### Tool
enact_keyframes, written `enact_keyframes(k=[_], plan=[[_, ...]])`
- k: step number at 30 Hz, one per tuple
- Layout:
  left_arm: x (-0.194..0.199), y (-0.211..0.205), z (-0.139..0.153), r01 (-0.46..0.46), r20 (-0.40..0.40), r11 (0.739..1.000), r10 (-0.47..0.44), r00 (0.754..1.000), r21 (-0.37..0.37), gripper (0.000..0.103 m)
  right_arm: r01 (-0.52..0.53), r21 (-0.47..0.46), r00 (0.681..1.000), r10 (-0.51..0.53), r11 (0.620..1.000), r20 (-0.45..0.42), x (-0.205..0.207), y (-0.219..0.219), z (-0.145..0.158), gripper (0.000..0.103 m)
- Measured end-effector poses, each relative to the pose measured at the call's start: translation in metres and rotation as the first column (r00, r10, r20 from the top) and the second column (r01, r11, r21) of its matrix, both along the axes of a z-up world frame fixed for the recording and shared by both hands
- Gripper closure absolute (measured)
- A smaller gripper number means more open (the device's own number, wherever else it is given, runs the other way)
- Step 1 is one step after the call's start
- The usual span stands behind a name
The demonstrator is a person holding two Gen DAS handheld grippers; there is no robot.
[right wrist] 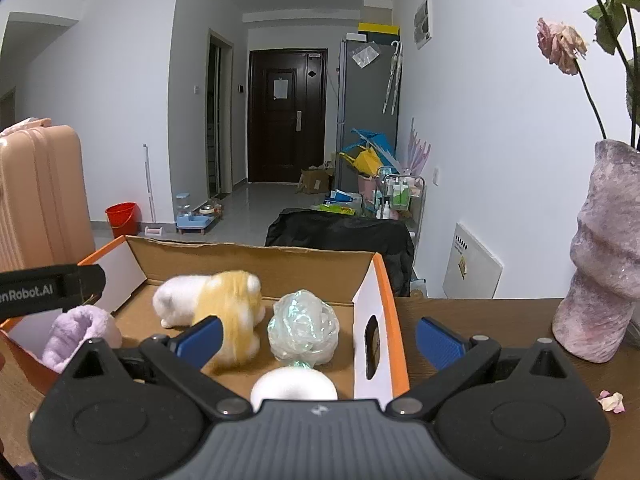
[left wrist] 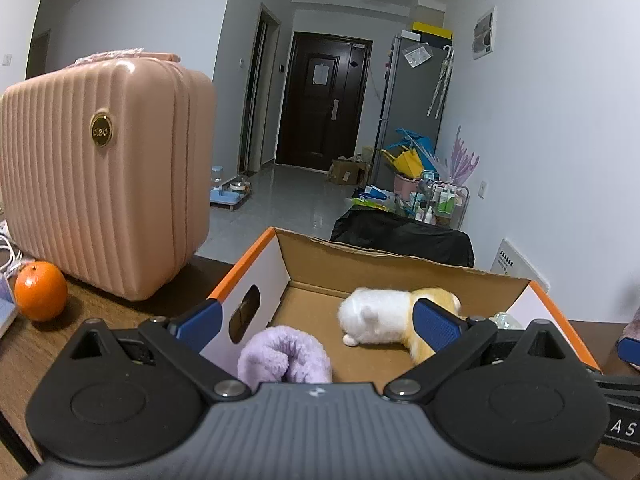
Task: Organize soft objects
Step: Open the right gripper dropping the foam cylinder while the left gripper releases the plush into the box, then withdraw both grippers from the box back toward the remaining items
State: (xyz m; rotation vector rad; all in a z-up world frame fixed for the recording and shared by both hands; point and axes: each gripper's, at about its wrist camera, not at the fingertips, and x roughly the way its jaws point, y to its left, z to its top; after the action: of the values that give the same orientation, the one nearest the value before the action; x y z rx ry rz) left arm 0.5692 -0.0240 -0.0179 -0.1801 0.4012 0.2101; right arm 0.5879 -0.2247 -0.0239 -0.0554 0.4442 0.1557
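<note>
An open cardboard box (left wrist: 320, 268) with orange edges (right wrist: 256, 264) stands on the brown table. In it lie a white and yellow plush toy (left wrist: 384, 316) (right wrist: 216, 308), a rolled purple towel (left wrist: 284, 356) (right wrist: 76, 332), a crumpled clear plastic ball (right wrist: 304, 328) and a white round soft thing (right wrist: 296, 388). My left gripper (left wrist: 320, 324) is open and empty above the box's near left side, over the towel. My right gripper (right wrist: 320, 336) is open and empty, straddling the box's right wall. The left gripper's body (right wrist: 48, 288) shows at the left of the right wrist view.
A pink ribbed suitcase (left wrist: 108, 176) stands on the table left of the box, with an orange (left wrist: 40, 296) beside it. A purple vase (right wrist: 600, 256) with a dried rose stands to the right, petals (right wrist: 610, 400) near it. A black chair back (left wrist: 400, 240) is behind the table.
</note>
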Motion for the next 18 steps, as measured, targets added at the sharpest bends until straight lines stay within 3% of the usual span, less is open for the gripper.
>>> enact_keyframes(k=[18], plan=[[-0.047, -0.002, 0.001, 0.020, 0.007, 1.000, -0.020, 1.000, 0.014, 0.000, -0.023, -0.011, 0.997, 0.024, 1.000, 0.069, -0.058, -0.016, 0.008, 0.000]])
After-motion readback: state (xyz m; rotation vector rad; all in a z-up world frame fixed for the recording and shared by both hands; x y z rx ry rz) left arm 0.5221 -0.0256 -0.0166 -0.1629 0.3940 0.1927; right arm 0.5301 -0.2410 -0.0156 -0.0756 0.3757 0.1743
